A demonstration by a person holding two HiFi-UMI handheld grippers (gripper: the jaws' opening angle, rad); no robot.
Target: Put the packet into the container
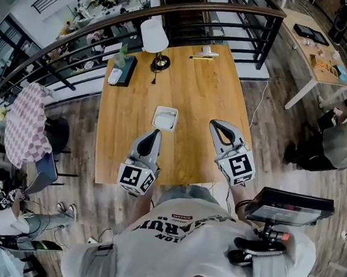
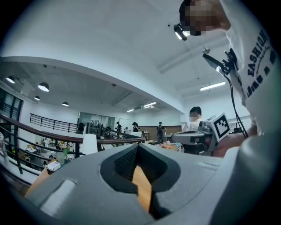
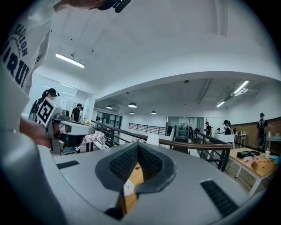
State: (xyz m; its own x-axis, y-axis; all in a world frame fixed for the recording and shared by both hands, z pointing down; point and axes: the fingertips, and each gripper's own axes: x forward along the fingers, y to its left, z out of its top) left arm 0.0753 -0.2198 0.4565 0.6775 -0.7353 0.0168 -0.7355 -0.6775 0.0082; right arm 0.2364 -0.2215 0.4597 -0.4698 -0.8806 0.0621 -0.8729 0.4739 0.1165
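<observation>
Head view, looking steeply down on a rectangular light-wood counter (image 1: pixel 195 94). The task's receptacle is a shallow white container (image 1: pixel 166 109), squarish with rounded corners and a raised rim. Its inside reads pale grey-white, so the packet cannot be told apart from it in any view. The container lies on bare wood just ahead of the grey left tongs (image 1: pixel 156 132) and to the left of the grey right tongs (image 1: pixel 214 125), touching neither.

In the left gripper view the left tongs (image 2: pixel 138 146) are pressed together at the tips. A loop-shaped gap behind the tips shows only wood, and nothing is pinched. In the right gripper view the right tongs (image 3: pixel 138 144) are likewise pressed together and hold nothing.

Open wood surrounds the container on every side. The counter's near edge runs under the gripper bodies, and the marker cube (image 1: pixel 137 179) of the left gripper sits at that edge. Well beyond the tongs, toward the far left corner, stand a white-shaded lamp on a black base (image 1: pixel 154 35) and a dark tray with green contents (image 1: pixel 124 67). A curved dark railing (image 1: pixel 191 10) bounds the far side.
</observation>
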